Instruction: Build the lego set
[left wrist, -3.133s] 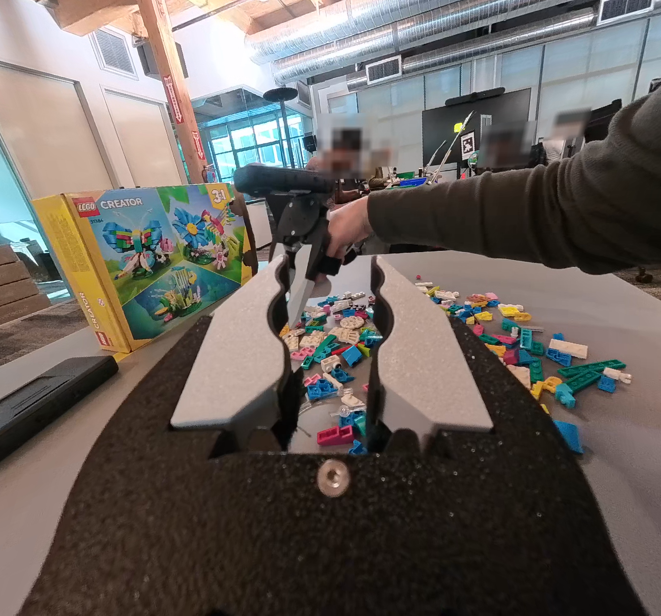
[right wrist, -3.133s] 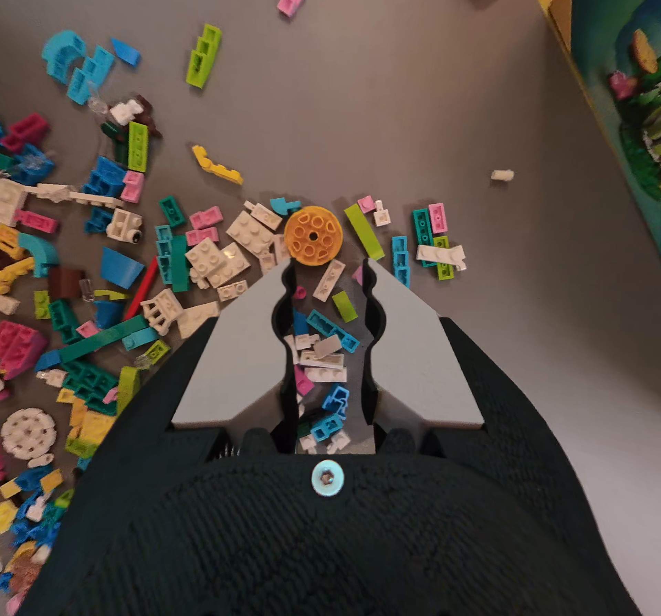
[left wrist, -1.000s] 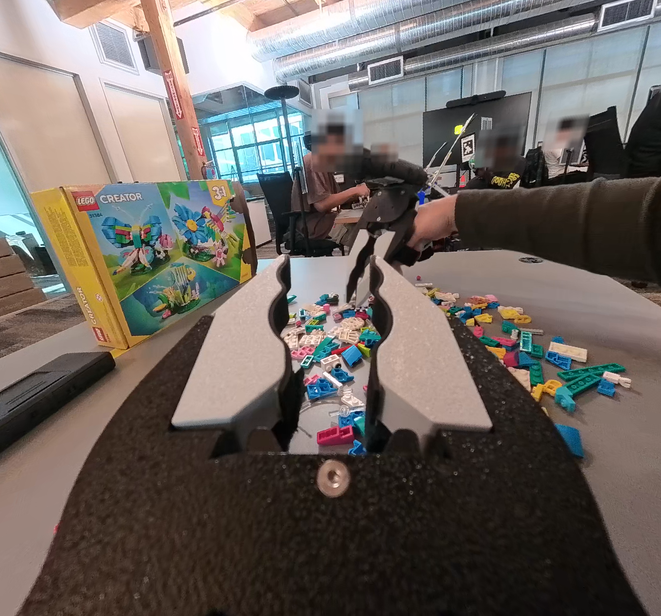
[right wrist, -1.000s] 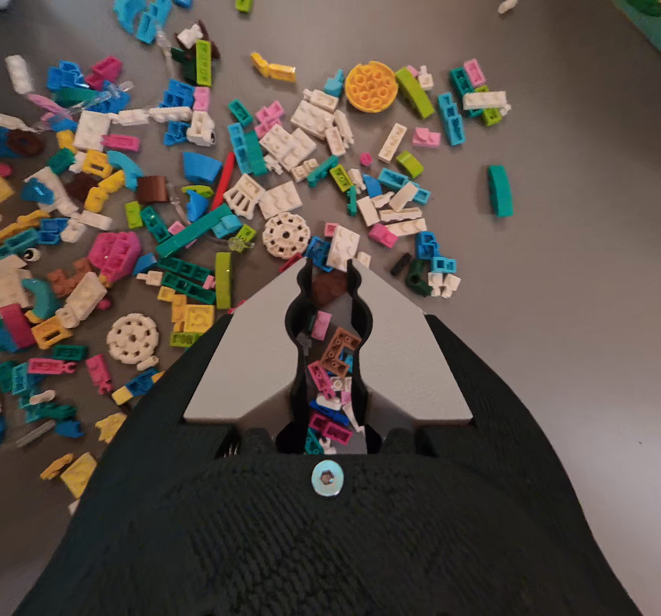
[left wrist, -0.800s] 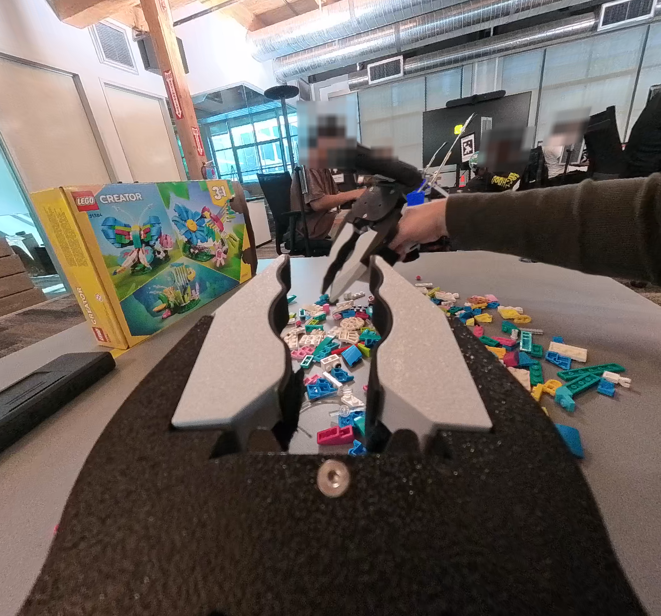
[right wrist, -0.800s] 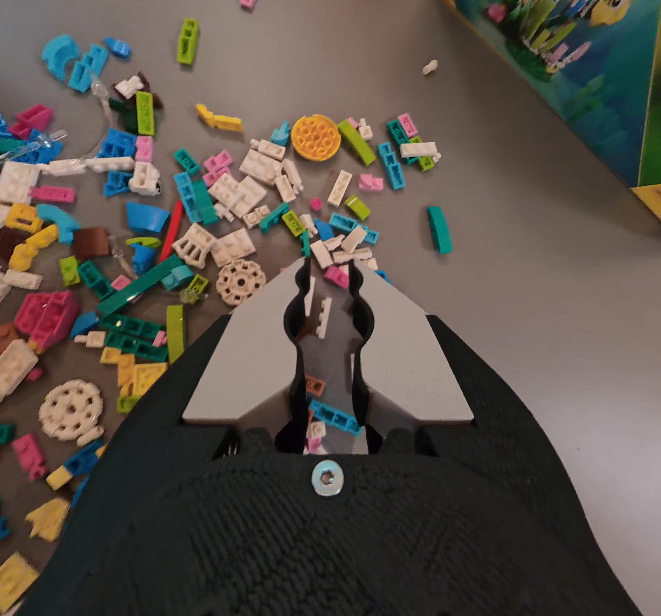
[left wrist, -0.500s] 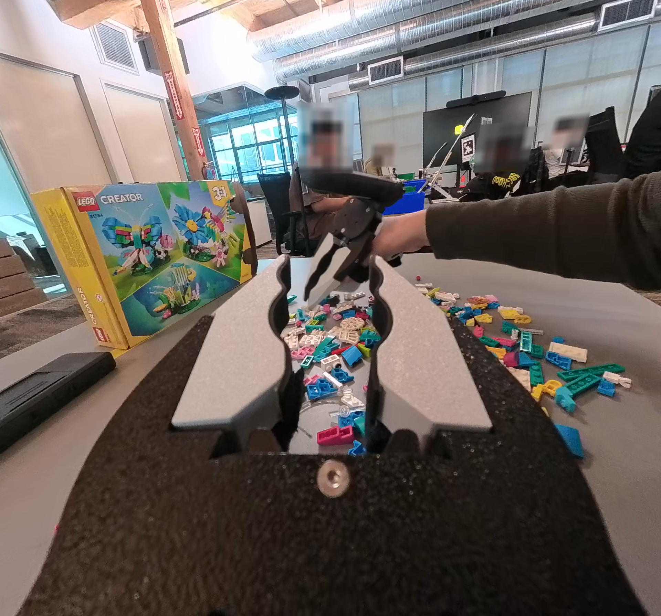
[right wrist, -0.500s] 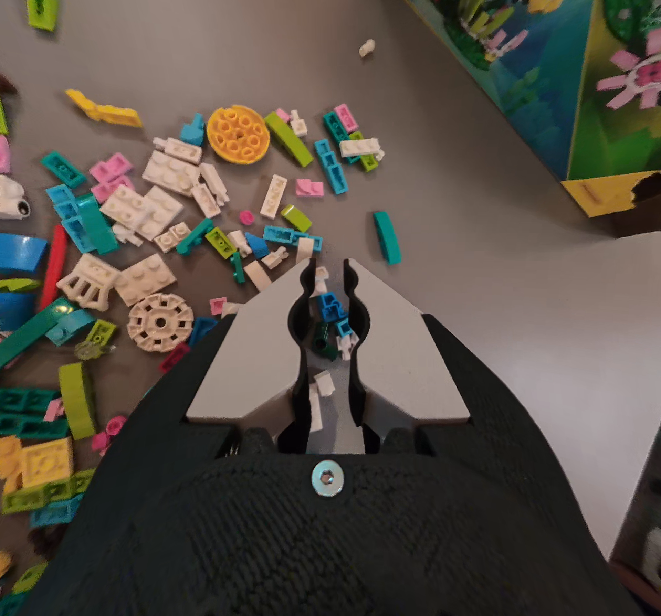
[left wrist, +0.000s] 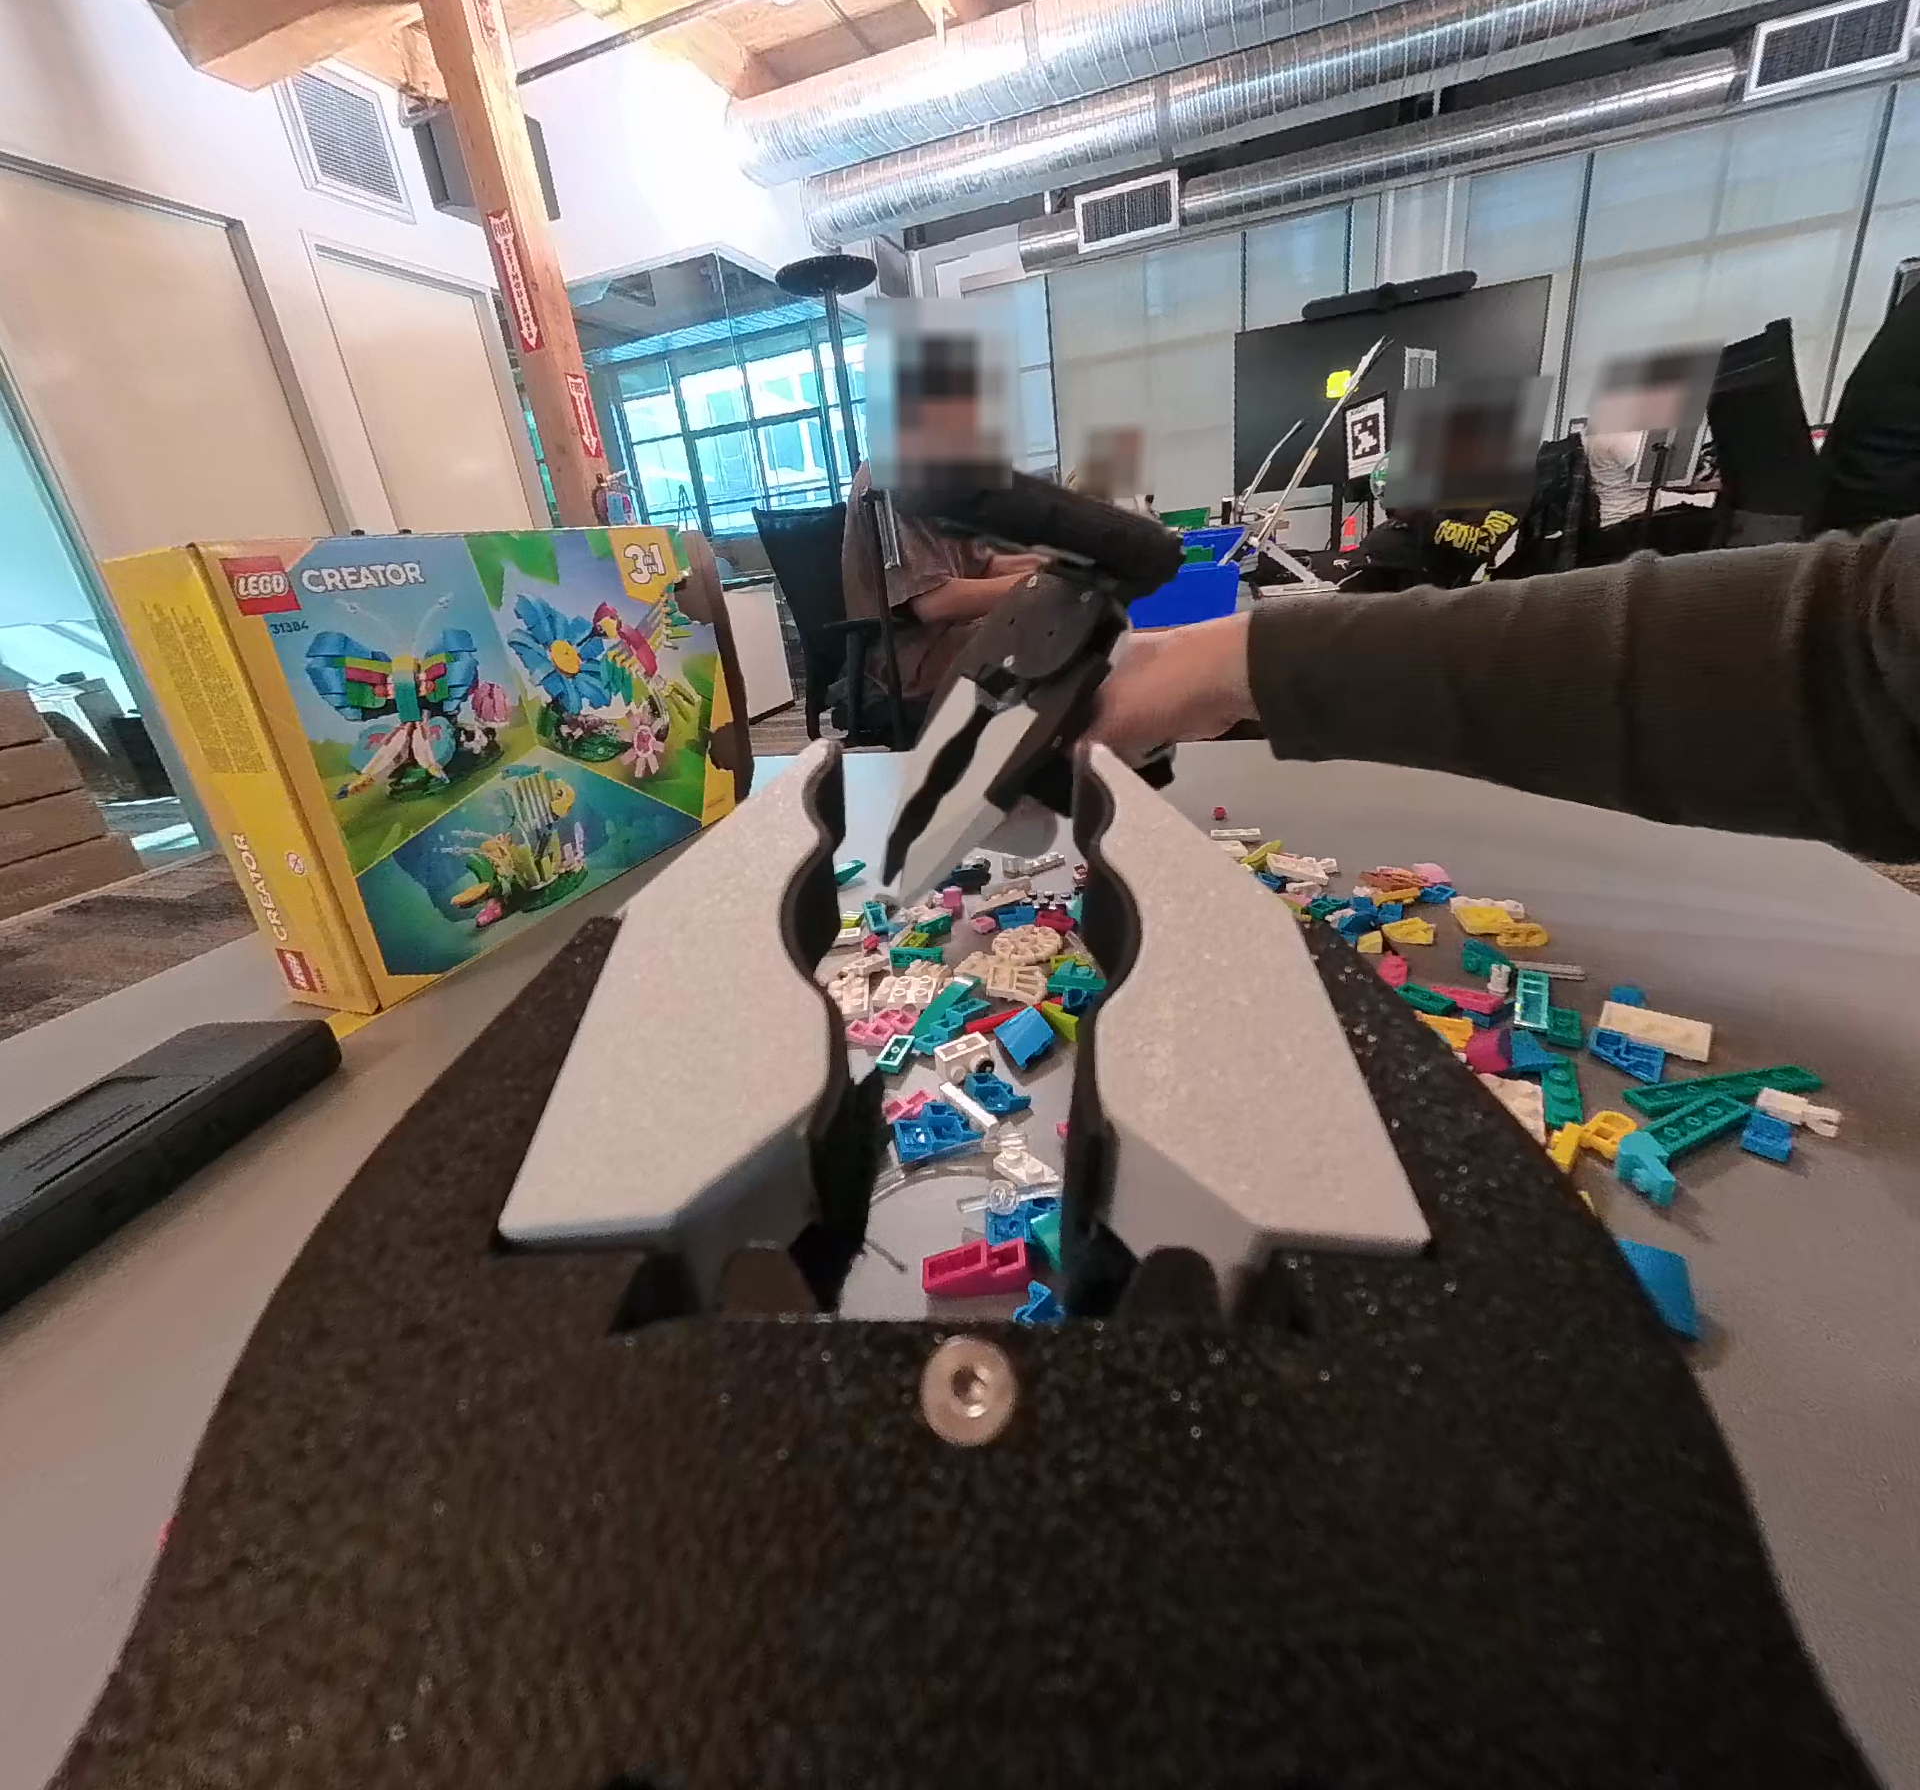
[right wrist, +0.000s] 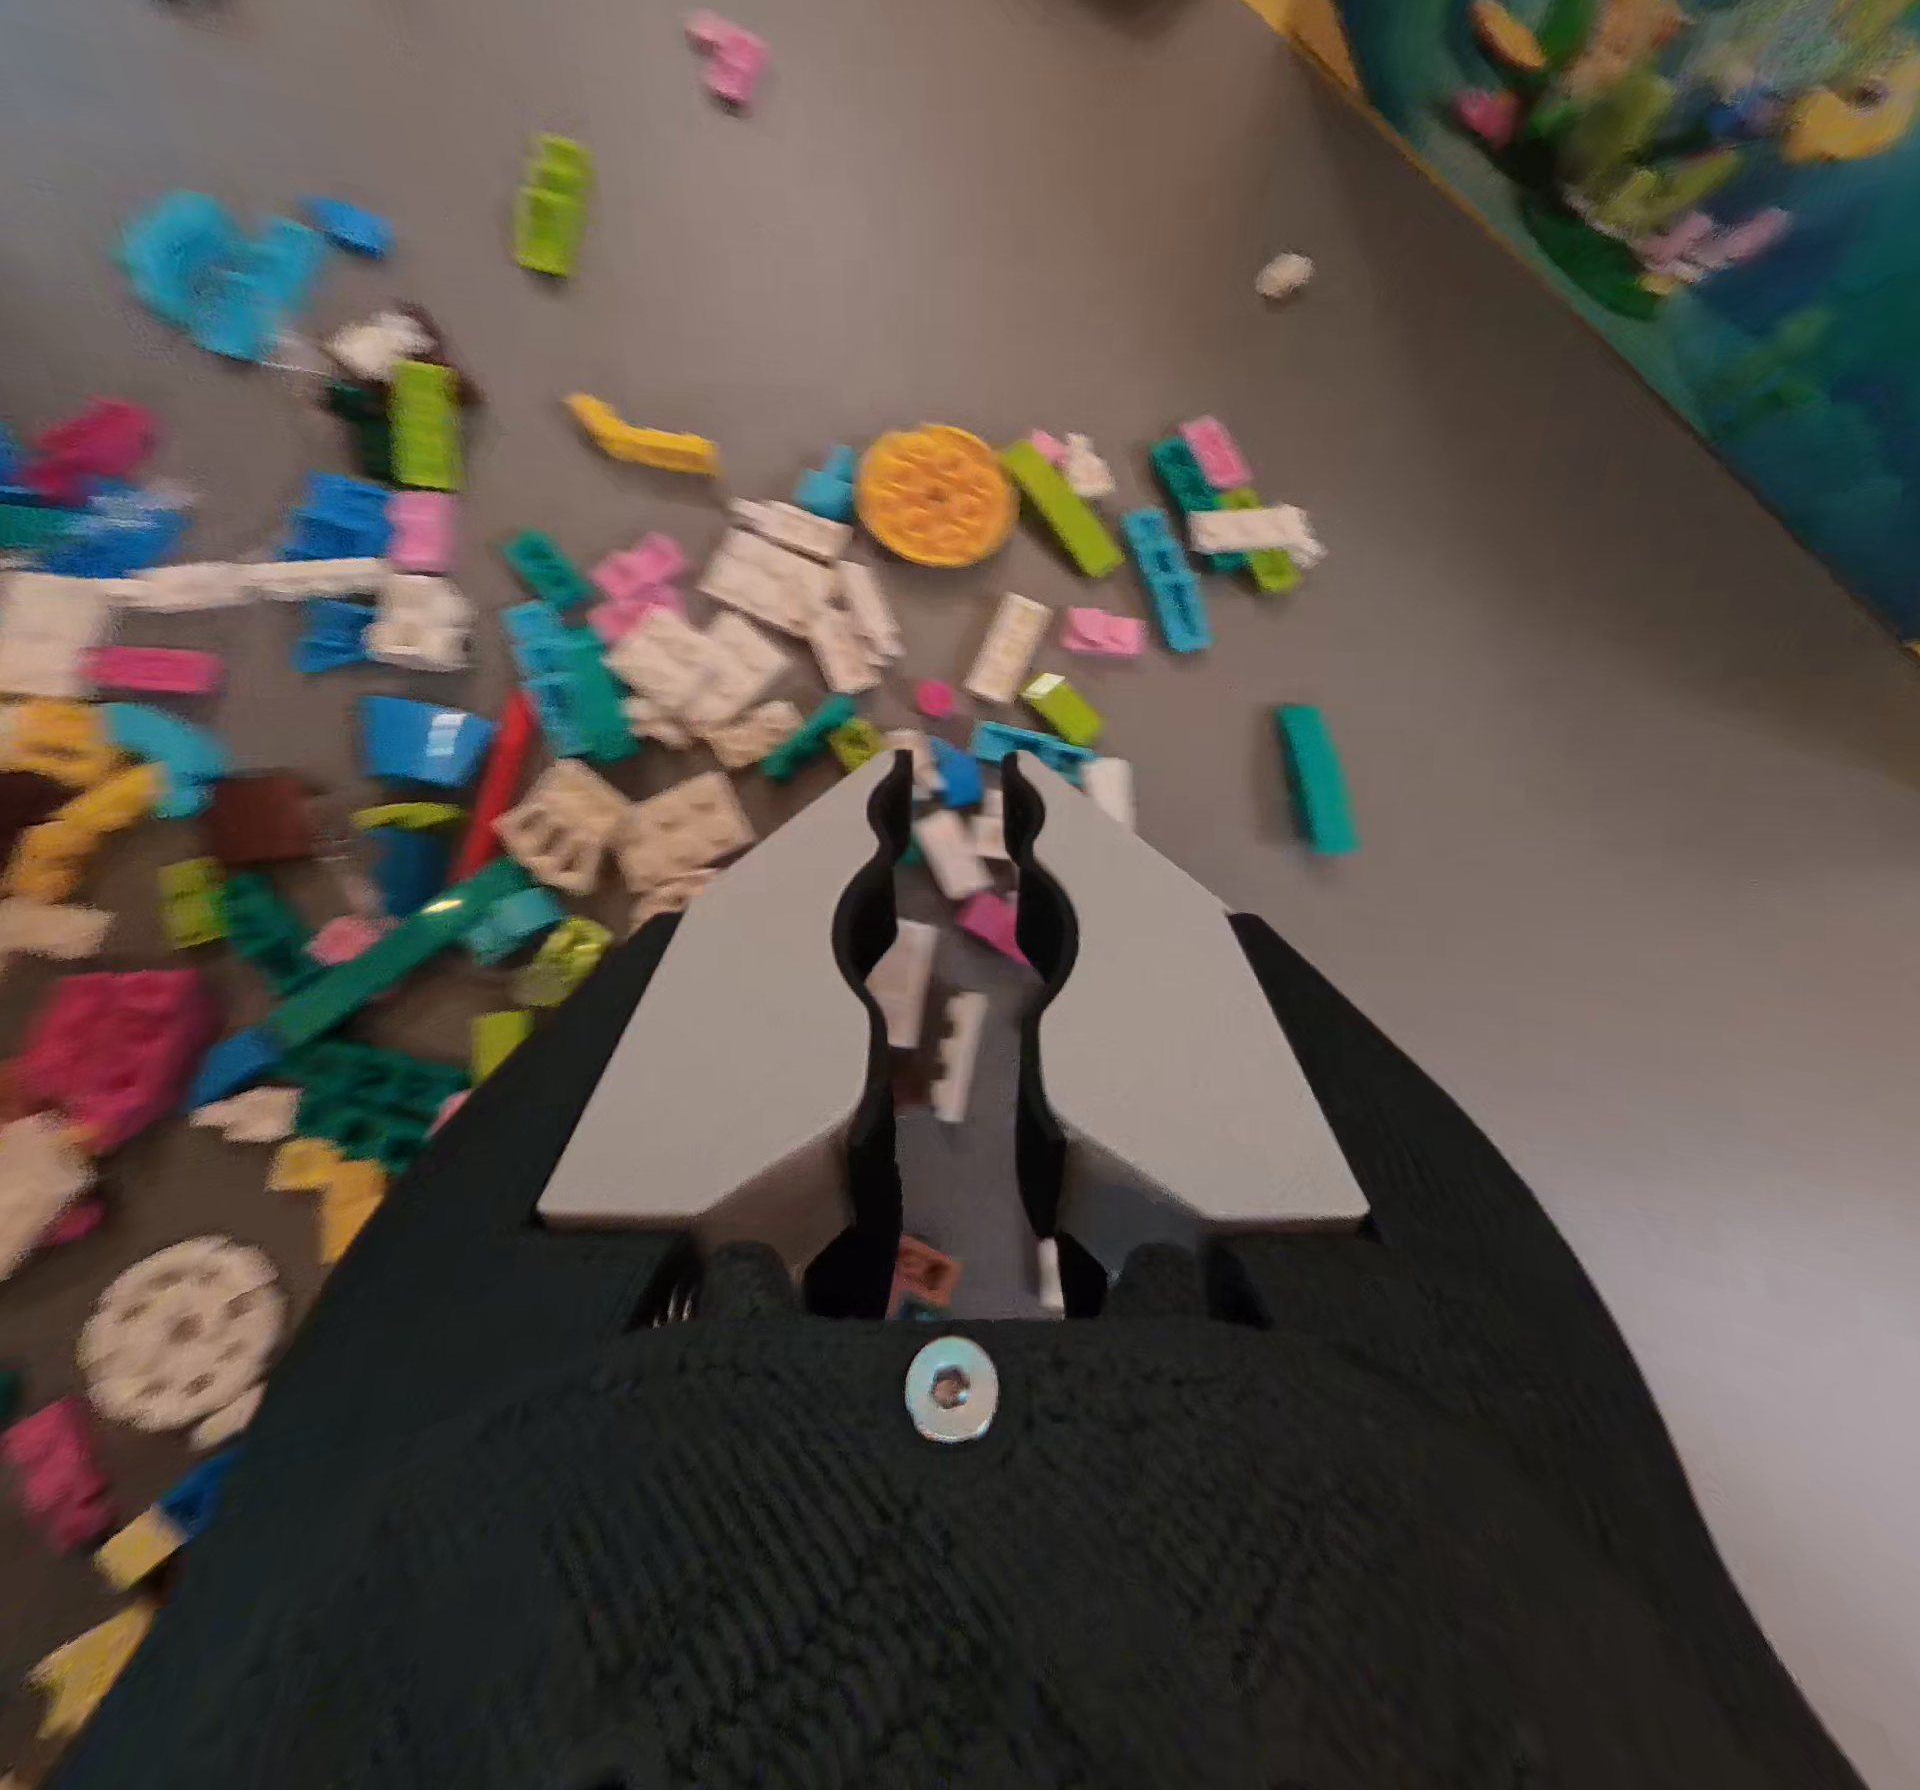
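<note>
Several loose lego pieces (left wrist: 987, 1002) in many colours lie scattered on the grey table (left wrist: 1766, 909). My left gripper (left wrist: 958, 772) is low at the near side of the pile, open and empty, with pieces showing between its fingers. My right gripper (right wrist: 956, 766), held by a hand in a dark sleeve, points down at the far side of the pile. It also shows in the left wrist view (left wrist: 940, 810). Its jaws stand a narrow gap apart with nothing between them, above white and blue pieces (right wrist: 961, 810). A yellow round plate (right wrist: 935, 506) lies just beyond it.
The lego box (left wrist: 468, 753) stands upright on the table at the left, and also shows in the right wrist view (right wrist: 1662, 182). A black flat object (left wrist: 135, 1127) lies near the left edge. A teal curved piece (right wrist: 1314, 793) lies apart. People sit at desks behind. Left tips to right tips: about 20 cm. The yellow round plate (right wrist: 935, 506) is about 6 cm from my right fingertips.
My right gripper has swung leftward over the pile towards the box side and come lower; its view is now motion-blurred. Its jaws stay narrowly apart. The left gripper has not moved.
</note>
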Motion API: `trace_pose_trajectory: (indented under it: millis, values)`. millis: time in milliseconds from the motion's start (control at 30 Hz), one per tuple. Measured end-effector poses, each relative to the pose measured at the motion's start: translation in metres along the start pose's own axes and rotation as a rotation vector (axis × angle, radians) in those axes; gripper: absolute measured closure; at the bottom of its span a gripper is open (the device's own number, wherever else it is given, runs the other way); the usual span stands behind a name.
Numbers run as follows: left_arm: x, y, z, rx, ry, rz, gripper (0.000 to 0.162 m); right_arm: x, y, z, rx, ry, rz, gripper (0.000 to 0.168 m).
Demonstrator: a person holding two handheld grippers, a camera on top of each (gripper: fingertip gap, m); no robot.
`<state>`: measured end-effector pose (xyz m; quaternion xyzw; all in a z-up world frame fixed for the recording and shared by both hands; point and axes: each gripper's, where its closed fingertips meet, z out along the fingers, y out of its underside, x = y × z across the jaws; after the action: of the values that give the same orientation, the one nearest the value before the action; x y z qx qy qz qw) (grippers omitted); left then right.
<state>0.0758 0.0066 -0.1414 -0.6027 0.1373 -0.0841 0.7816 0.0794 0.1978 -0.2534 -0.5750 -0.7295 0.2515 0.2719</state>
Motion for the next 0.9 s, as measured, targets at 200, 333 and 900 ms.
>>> trace_pose_trajectory:
  millis: [200,333,900]
  values:
    - [-0.003,-0.001,-0.001,0.008,-0.018,-0.005,0.120,-0.031,0.002,0.003,-0.021,-0.131,-0.027,0.153]
    - [-0.004,-0.002,-0.001,0.010,-0.021,-0.010,0.119,-0.049,-0.006,0.010,-0.002,-0.205,-0.061,0.153]
    - [-0.012,-0.004,-0.003,0.024,-0.062,-0.024,0.114,-0.061,-0.030,0.014,0.017,-0.260,-0.111,0.158]
